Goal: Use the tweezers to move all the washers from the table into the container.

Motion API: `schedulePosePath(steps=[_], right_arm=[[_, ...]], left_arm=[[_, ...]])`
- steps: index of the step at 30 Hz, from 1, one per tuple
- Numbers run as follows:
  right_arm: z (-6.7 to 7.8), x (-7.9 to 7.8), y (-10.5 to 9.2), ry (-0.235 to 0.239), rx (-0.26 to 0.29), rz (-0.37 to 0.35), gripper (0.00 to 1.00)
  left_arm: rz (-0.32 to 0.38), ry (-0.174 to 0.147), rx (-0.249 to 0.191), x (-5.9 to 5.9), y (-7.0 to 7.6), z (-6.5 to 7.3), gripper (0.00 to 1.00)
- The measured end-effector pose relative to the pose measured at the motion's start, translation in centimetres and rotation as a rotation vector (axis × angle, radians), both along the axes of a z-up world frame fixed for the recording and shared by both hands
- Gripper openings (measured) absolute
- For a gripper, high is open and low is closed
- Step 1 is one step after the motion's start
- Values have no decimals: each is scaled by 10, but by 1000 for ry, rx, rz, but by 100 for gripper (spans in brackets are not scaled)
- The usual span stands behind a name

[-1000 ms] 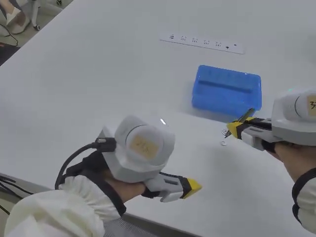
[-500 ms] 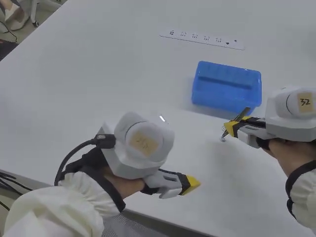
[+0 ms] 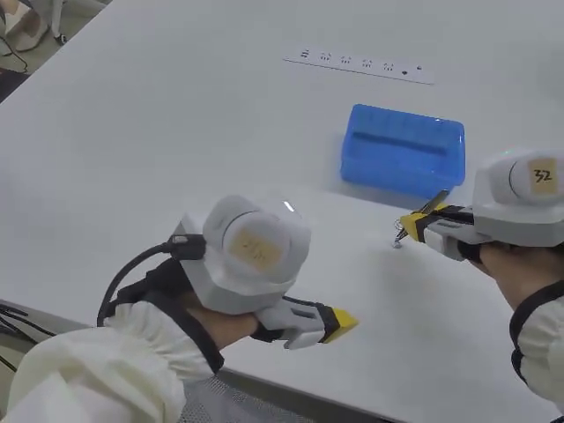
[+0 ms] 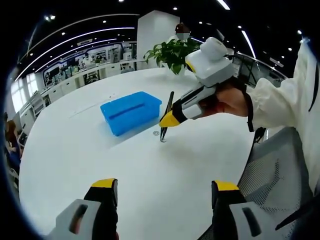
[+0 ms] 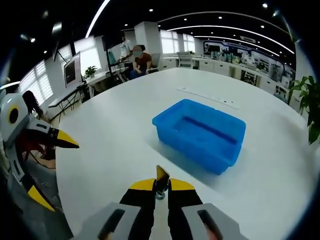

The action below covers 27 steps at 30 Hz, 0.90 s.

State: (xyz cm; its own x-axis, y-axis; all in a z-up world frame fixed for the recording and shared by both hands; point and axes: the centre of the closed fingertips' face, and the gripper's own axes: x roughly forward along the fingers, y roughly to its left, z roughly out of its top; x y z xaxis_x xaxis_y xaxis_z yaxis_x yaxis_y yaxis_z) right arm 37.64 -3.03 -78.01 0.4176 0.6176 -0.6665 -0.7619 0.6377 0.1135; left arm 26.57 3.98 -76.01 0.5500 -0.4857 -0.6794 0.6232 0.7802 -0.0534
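On the surface (image 3: 176, 132), just beside the container (image 3: 401, 150), tweezers (image 4: 170, 102) clamped in the right claw (image 3: 410, 227) were set tip-down by a washer (image 4: 156, 133); the left claw (image 4: 162, 187) was held apart. The washer could be flicked away by a skewed pinch.

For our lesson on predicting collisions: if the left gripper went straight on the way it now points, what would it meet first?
Likely the tweezers in the right gripper, tip down beside a washer, ahead of the left gripper; the blue container lies left of that line. Depth is unclear.
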Motion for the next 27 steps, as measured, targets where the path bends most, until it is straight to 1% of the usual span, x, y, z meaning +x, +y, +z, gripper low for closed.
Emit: schedulePosePath(steps=[3, 6, 13, 18, 22, 27], right_arm=[[-1, -2, -1, 1, -3, 0, 5], [-1, -1, 0, -5, 10, -12, 5], [-2, -2, 1, -29, 10, -16, 4], [-2, -1, 1, -26, 10, -18, 4], [-1, 1, 2, 0, 7, -22, 4], [9, 1, 5, -18, 14, -9, 4]], left_arm=[[1, 0, 1, 0, 0, 0, 78], [1, 2, 2, -1, 0, -1, 78], [-2, 1, -1, -1, -1, -1, 78], [-2, 1, -2, -1, -2, 0, 78], [-3, 0, -1, 0, -2, 0, 78], [-3, 2, 3, 0, 0, 0, 78]])
